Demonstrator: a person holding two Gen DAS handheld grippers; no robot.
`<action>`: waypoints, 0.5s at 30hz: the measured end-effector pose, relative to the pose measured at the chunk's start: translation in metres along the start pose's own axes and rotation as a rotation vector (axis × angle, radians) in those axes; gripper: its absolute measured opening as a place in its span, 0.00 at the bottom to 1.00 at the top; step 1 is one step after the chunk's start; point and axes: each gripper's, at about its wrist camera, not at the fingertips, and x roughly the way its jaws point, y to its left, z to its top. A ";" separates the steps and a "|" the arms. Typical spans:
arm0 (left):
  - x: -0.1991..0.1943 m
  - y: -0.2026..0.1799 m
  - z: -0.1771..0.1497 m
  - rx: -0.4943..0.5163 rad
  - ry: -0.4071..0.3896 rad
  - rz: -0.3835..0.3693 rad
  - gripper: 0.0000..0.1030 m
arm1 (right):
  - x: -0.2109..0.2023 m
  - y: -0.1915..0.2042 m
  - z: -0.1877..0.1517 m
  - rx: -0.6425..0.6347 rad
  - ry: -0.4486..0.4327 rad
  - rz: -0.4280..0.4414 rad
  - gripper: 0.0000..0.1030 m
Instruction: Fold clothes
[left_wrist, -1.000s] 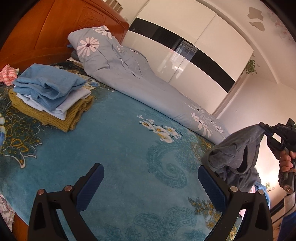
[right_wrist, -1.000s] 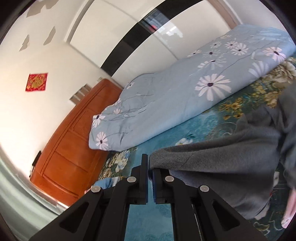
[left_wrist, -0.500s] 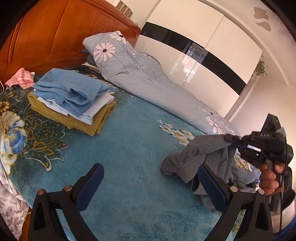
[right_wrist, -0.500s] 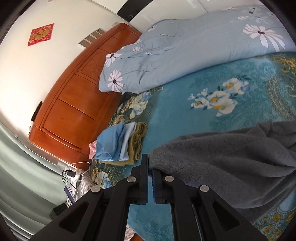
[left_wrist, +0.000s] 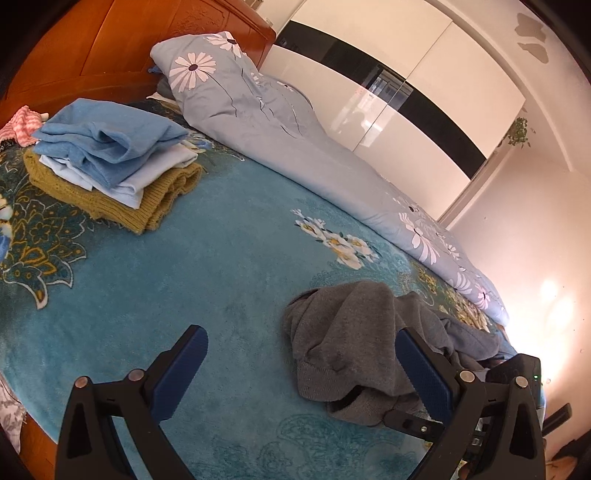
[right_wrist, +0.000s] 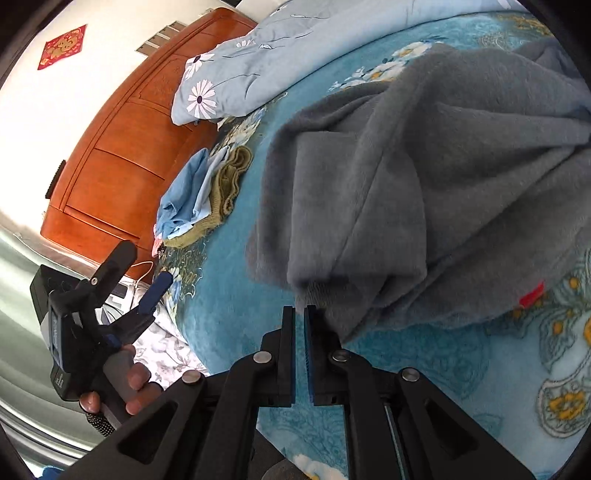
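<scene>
Grey garment (left_wrist: 354, 332): lies crumpled in a heap on the bed's teal blanket (left_wrist: 221, 288), toward the foot-end corner, well apart from the folded stack; a ribbed hem edge faces the near edge of the bed.

Right gripper (right_wrist: 300, 314): low at the near edge of the bed, jaws just starting to part with only a narrow slit between them. The ribbed hem of the grey garment sits right at the tips, touching the outer side of one finger; no cloth shows in the slit itself.

Left gripper (left_wrist: 301, 354): released, jaws spread wide above the blanket, nothing between them. One blue pad stands in front of the grey heap; whether it touches the cloth I cannot tell.

Person's hand (right_wrist: 122, 387): wrapped around the left gripper's handle, off the side edge of the bed.

Folded stack (left_wrist: 110, 162): blue garment on top, pale layers under it, mustard knit at the bottom, resting near the headboard-end corner.

Duvet (left_wrist: 295, 136): pale blue with white daisies, rolled along the far edge of the bed.

Headboard (left_wrist: 110, 44): orange-brown wood behind the stack.
</scene>
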 end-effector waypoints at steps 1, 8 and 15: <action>0.004 -0.002 -0.002 0.004 0.013 0.000 1.00 | -0.010 -0.004 -0.004 0.002 -0.020 0.009 0.09; 0.041 -0.012 -0.016 -0.037 0.134 -0.019 1.00 | -0.120 -0.066 -0.020 0.085 -0.294 -0.191 0.36; 0.065 -0.021 -0.029 -0.048 0.192 0.026 1.00 | -0.190 -0.141 -0.028 0.299 -0.474 -0.241 0.36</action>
